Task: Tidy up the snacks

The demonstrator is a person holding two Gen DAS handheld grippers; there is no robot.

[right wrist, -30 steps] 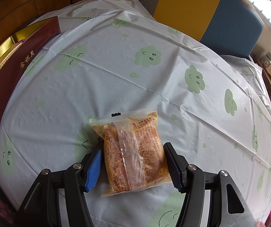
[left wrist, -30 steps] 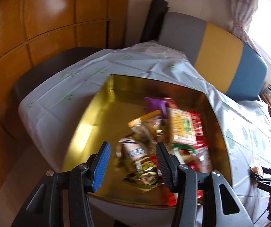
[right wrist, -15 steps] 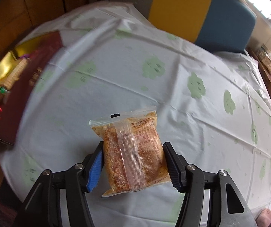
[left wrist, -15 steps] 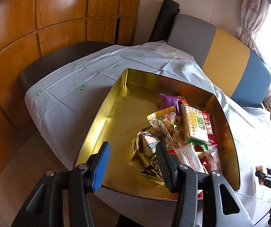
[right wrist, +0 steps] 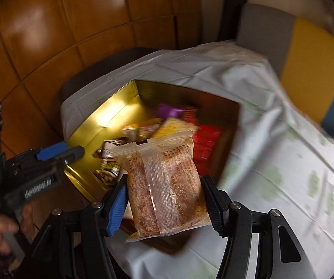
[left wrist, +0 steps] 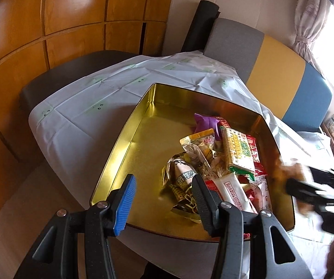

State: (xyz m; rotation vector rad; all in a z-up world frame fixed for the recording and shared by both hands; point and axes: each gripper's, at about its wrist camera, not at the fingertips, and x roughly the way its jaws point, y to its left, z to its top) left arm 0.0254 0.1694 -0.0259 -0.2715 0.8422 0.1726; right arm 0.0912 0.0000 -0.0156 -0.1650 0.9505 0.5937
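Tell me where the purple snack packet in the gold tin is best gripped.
Grip the purple packet across its raised, crinkled top, coming from above. It stands proud at the far end of the pile, while the gold tin wall and neighbouring packets seem to block its sides.

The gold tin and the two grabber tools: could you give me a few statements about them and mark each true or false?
1. The right gripper holds a clear packet of orange-brown snack between its fingers. True.
2. The left gripper is clamped on a snack. False: its jaws stand apart with nothing between them, above the near end of the gold tin.
3. The gold tin is empty. False: several wrapped snacks lie in it, among them a purple wrapper and a green and white cracker pack.
4. The snacks are heaped toward one side of the tin, and much of its floor is bare. True.
5. The table wears a white cloth with pale green prints. True.
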